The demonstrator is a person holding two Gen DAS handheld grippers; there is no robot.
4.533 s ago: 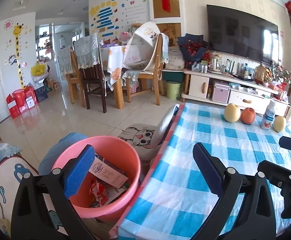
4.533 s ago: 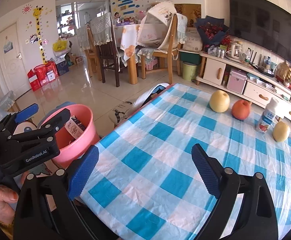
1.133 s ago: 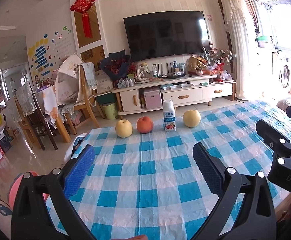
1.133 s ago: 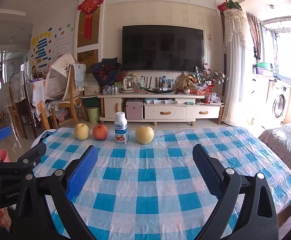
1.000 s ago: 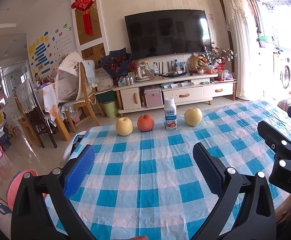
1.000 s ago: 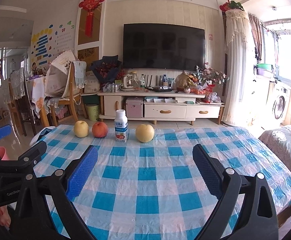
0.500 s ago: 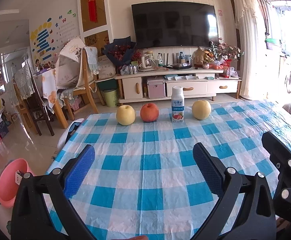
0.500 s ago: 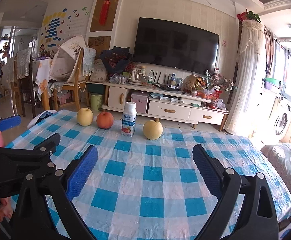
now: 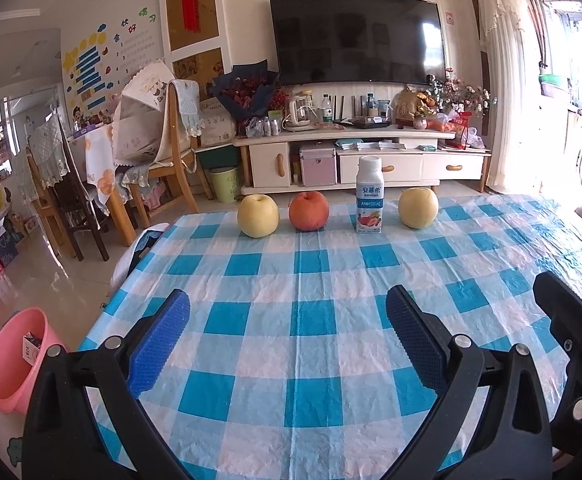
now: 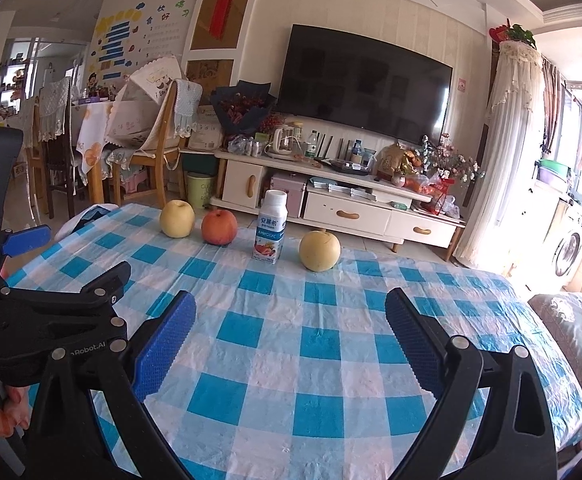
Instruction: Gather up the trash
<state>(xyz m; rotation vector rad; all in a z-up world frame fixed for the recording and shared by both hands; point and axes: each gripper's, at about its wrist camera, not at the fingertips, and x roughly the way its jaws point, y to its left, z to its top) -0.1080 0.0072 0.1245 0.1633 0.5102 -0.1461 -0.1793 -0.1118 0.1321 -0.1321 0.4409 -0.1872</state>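
While both hand-held grippers hover empty over the near edge of the tabletop (image 9: 315, 320), the step in hand looks like picking the next piece of trash. The left hand-held gripper (image 9: 287, 340) and right hand-held gripper (image 10: 291, 344) are spread wide, nothing between the pads. Likely target: the yogurt bottle (image 10: 271, 227), white with a fruit label and cap on, upright at the far edge between a red apple (image 10: 219, 227) and a yellow pear (image 10: 319, 251). Next move calls for reaching across, closing on the bottle body, then carrying it to the pink bin (image 9: 13, 360) on the floor off the left edge.
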